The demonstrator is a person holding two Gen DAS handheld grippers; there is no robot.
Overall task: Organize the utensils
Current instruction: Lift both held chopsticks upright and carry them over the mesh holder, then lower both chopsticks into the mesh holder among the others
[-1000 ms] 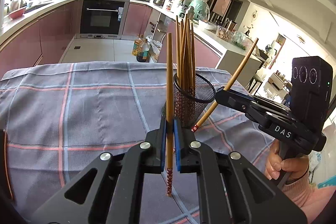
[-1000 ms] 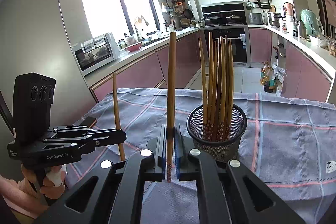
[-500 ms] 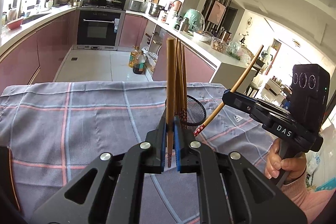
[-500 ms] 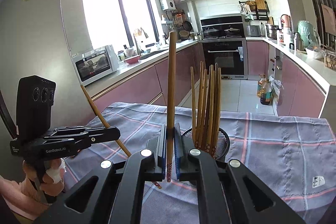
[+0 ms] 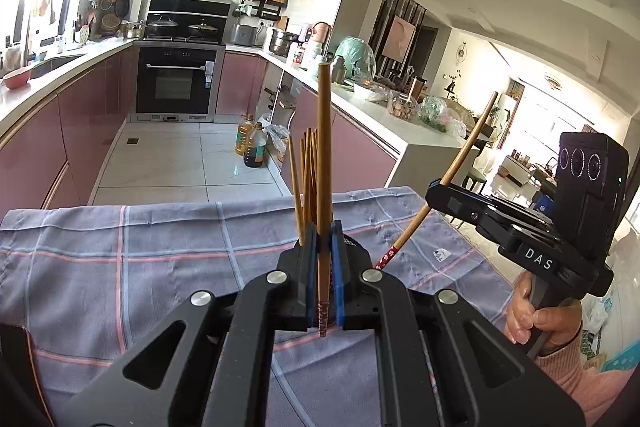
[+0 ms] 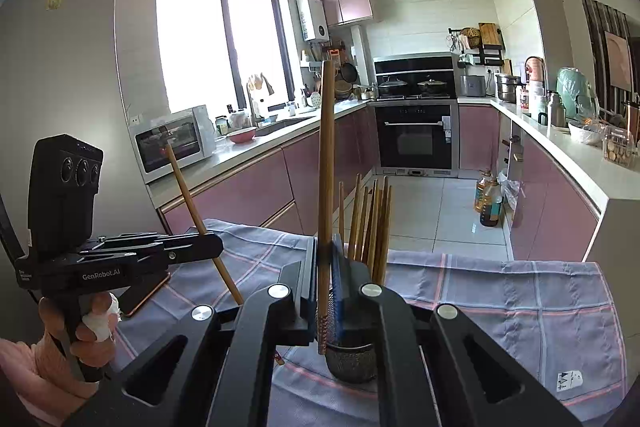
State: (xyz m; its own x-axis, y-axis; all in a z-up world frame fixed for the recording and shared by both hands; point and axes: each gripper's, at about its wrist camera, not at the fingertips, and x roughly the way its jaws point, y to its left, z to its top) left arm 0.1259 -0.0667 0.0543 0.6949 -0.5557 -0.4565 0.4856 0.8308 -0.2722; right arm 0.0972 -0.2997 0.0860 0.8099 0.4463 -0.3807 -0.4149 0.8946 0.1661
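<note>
My left gripper is shut on a brown chopstick that stands upright in its jaws. My right gripper is shut on another brown chopstick, also upright. A black mesh holder with several chopsticks stands on the table, just below and behind my right gripper. In the left wrist view only the tops of those chopsticks show behind the jaws. Each gripper shows in the other's view, holding its chopstick tilted: the right one, the left one.
A grey checked cloth covers the table. A dark flat object with a copper edge lies at the table's left side. Beyond the table are pink kitchen cabinets, an oven and oil bottles on the floor.
Both grippers have risen with their chopsticks and come in over the mesh holder. The holder has dropped low in both views and is now mostly hidden behind the jaws.
</note>
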